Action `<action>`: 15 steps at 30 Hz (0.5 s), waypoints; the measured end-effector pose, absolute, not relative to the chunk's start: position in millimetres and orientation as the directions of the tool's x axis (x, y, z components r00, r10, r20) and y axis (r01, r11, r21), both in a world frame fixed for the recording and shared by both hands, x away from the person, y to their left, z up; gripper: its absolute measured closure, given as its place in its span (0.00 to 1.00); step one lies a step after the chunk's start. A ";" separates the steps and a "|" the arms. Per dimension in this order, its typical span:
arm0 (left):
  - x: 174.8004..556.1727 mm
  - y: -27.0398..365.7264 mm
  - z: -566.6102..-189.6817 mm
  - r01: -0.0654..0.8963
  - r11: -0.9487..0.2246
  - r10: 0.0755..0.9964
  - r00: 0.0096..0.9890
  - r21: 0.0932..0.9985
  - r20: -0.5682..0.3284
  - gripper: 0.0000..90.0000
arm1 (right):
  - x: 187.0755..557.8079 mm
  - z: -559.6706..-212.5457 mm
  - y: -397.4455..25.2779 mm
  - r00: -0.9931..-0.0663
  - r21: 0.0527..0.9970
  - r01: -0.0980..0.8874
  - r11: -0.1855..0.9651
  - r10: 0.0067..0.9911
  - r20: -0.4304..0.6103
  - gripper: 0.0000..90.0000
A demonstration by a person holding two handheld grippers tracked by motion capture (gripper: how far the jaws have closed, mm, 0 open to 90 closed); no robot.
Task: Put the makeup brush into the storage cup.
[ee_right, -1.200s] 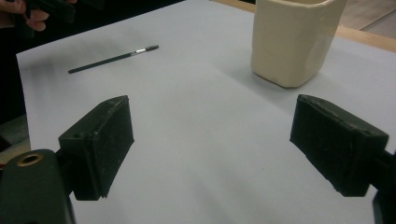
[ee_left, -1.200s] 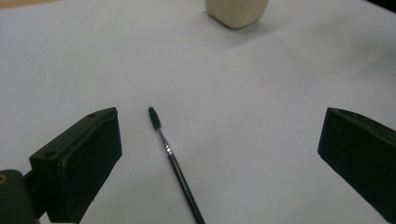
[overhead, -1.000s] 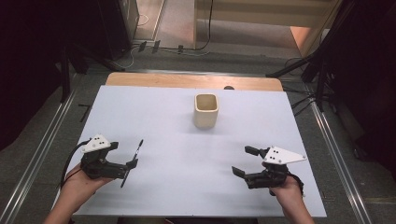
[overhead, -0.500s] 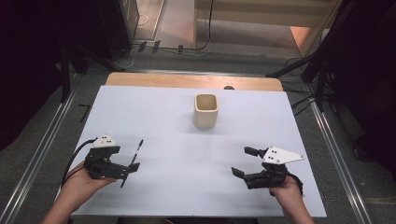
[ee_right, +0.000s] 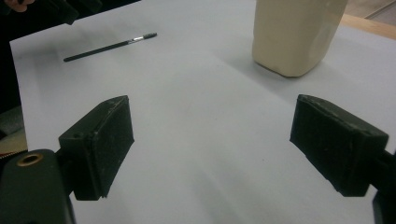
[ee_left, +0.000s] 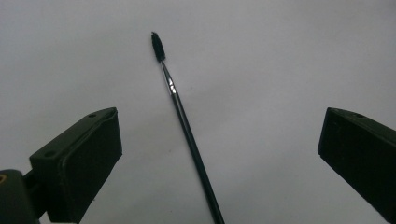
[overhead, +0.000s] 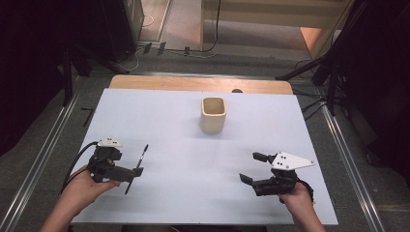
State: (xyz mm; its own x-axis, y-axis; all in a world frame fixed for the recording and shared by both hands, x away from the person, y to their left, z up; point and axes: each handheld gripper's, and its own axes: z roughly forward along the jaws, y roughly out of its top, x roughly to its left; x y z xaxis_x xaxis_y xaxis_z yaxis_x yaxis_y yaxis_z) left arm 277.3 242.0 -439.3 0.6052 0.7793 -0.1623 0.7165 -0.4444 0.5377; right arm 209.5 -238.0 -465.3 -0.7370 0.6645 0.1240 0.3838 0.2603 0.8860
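Observation:
A thin black brush (overhead: 137, 167) lies flat on the white table sheet (overhead: 183, 164) at the left, bristle tip pointing away from the person. My left gripper (overhead: 134, 173) hovers right over its handle, open wide. In the left gripper view the brush (ee_left: 187, 130) runs up between the two spread jaws of that gripper (ee_left: 219, 135), touching neither. A cream square cup (overhead: 213, 114) stands upright at the middle back. My right gripper (overhead: 249, 167) is held open near the front right, with nothing in it. The right gripper view looks past the gripper (ee_right: 212, 126) at the cup (ee_right: 294, 32) and the brush (ee_right: 109, 46).
A wooden table edge (overhead: 193, 83) shows beyond the sheet. Metal rails (overhead: 43, 154) run along both sides, and dark stands and cables sit on the floor behind. Bare sheet lies between the grippers and in front of the cup.
My left gripper has shifted slightly right and rolled over the brush handle. The brush, the cup and the right gripper have stayed put.

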 end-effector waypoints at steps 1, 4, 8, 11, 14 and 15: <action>278.5 241.2 -440.7 0.727 -0.456 0.779 0.605 0.513 -0.165 0.00 | 209.4 -465.3 -238.1 -0.737 0.885 0.385 0.262 0.664 0.124 0.16; 280.2 240.7 -442.1 0.742 -0.461 0.784 0.597 0.488 -0.168 0.00 | 209.4 -465.1 -238.0 -0.736 0.884 0.385 0.264 0.666 0.121 0.16; 282.2 239.2 -442.2 0.754 -0.470 0.794 0.589 0.459 -0.153 0.00 | 209.2 -465.5 -237.1 -0.737 0.882 0.386 0.271 0.665 0.118 0.16; 286.2 237.4 -444.0 0.776 -0.470 0.804 0.573 0.421 -0.158 0.00 | 210.0 -466.0 -236.8 -0.739 0.881 0.385 0.276 0.664 0.115 0.16; 288.4 236.1 -444.6 0.790 -0.472 0.810 0.564 0.391 -0.162 0.00 | 209.7 -466.0 -236.6 -0.738 0.879 0.387 0.277 0.665 0.115 0.16; 289.6 234.9 -444.8 0.798 -0.472 0.814 0.558 0.375 -0.162 0.00 | 209.4 -466.0 -236.4 -0.737 0.879 0.389 0.277 0.666 0.116 0.16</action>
